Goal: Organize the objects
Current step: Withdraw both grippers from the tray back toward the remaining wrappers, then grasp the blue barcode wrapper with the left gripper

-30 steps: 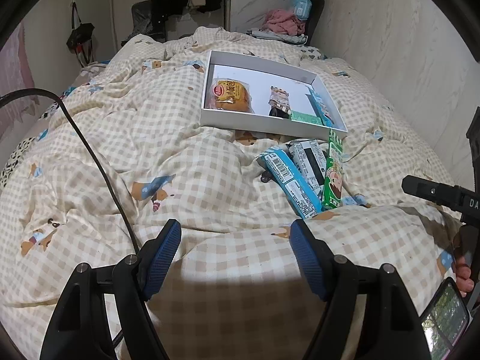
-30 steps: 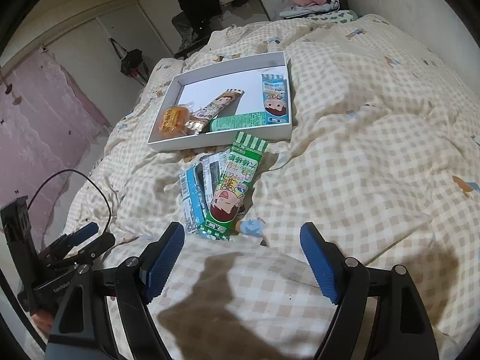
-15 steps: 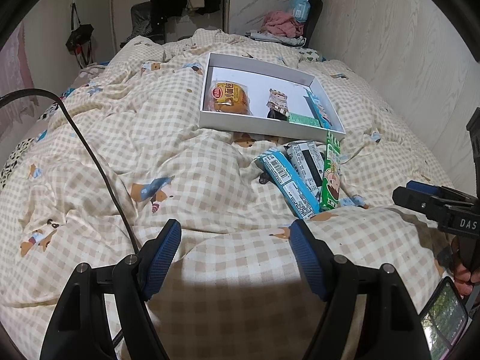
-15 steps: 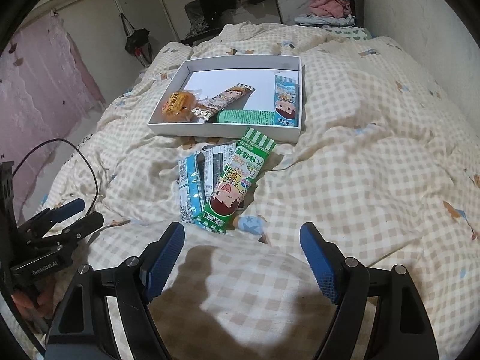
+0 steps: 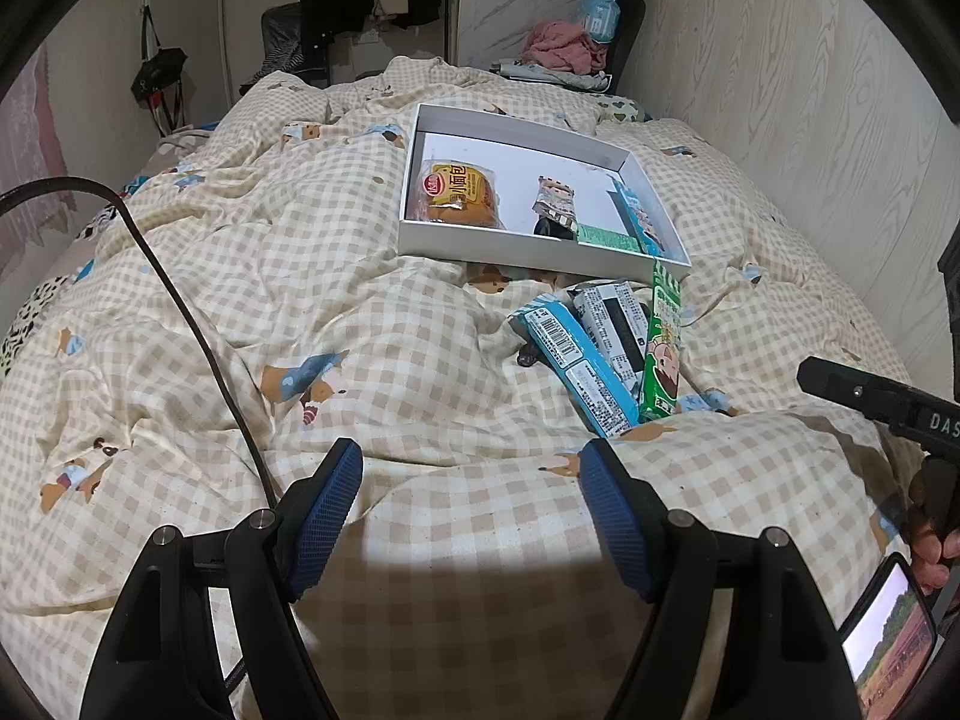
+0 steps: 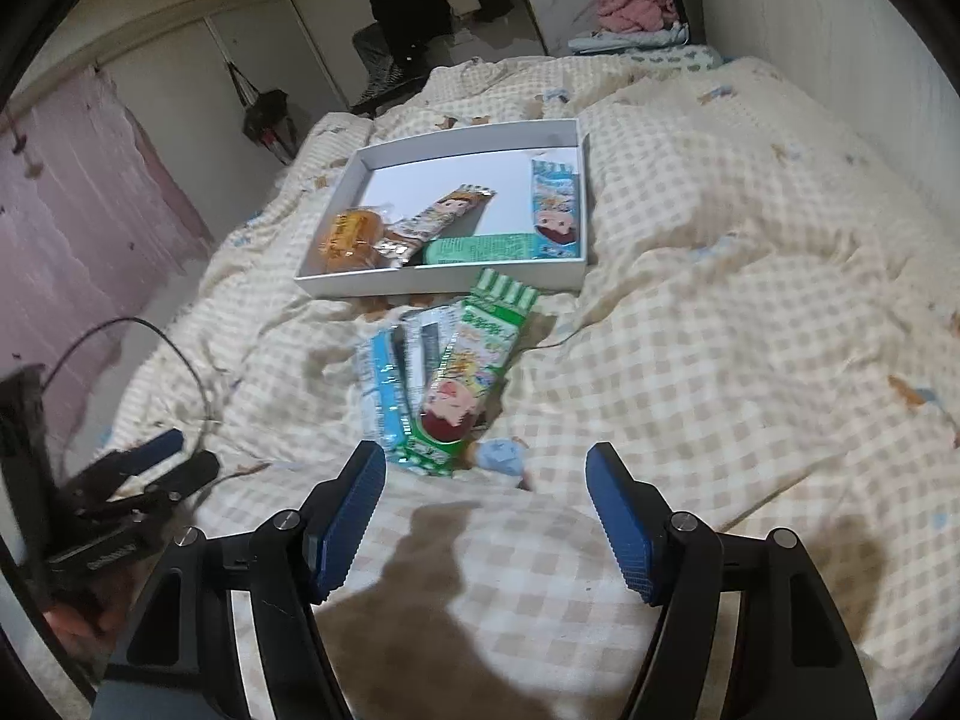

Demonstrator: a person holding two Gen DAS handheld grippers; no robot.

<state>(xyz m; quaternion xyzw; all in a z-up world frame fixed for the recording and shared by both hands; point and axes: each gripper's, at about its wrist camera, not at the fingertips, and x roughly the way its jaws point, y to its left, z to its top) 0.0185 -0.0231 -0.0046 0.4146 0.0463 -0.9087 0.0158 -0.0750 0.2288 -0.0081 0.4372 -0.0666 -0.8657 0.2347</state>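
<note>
**Q:** Showing what, exactly?

**A:** Two hand-held tools above a bed covered by a beige checked quilt (image 5: 252,276). The left claw (image 5: 471,516) is spread wide with nothing between its blue ribbed pads. The right claw (image 6: 486,516) is likewise wide open and empty, poised just short of the loose snacks.

**Q:** Where are the task's things?

**A:** A shallow white cardboard box (image 5: 528,255) lies further up the bed and already holds a round orange-wrapped bun (image 5: 459,195), a silver cartoon-printed snack bar (image 6: 444,219), a mint-green packet (image 6: 480,249) and a pale blue cartoon sachet (image 6: 555,207). Just in front of its near wall, three packs lie overlapped on the quilt: a long green cartoon-printed snack packet (image 6: 471,375), a blue barcode-printed packet (image 5: 579,369) and a grey-and-black wrapper (image 5: 612,324) between them.

**Q:** What could go wrong?

**A:** Judged from this layout, the packs overlap, so a close on the green one may pinch its neighbour or drag the heap. The quilt is soft and folded; a low approach could trap cloth between the pads. Thin, slippery film may also slide out in transit.
</note>
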